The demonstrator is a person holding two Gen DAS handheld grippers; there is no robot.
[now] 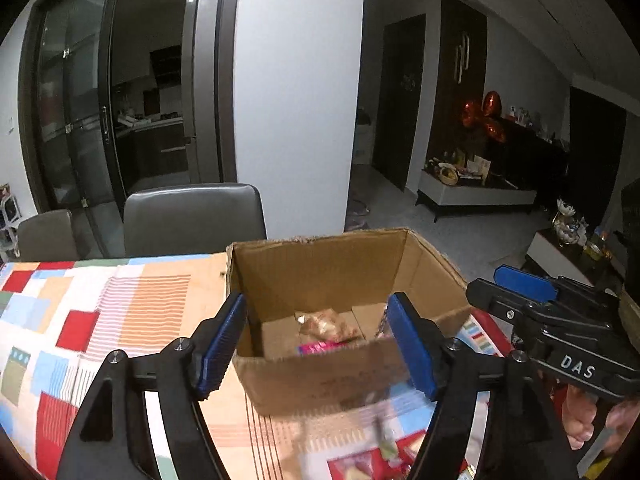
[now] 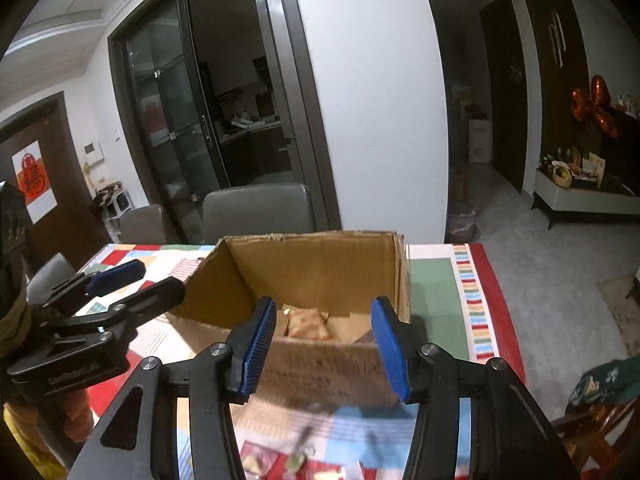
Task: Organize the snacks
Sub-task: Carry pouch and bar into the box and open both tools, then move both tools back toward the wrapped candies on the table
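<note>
An open cardboard box (image 1: 320,264) (image 2: 312,260) stands on the patchwork tablecloth (image 1: 80,300). Inside it lie a clear packet of brownish snacks (image 1: 326,326) (image 2: 308,322) and a pink packet (image 1: 320,347). My left gripper (image 1: 318,346) (image 2: 148,284) hovers in front of the box's near wall, open, with nothing between its blue pads. My right gripper (image 2: 325,348) (image 1: 500,286) is beside it on the right, also open and holding nothing. Blurred snack packets (image 1: 372,460) (image 2: 260,460) lie on the cloth just below both grippers.
Two grey chairs (image 1: 192,216) (image 2: 256,208) stand behind the table's far edge, before a white pillar and glass doors. A person's hand (image 1: 580,420) holds the right gripper's handle. The table's right edge (image 2: 500,300) drops to the floor.
</note>
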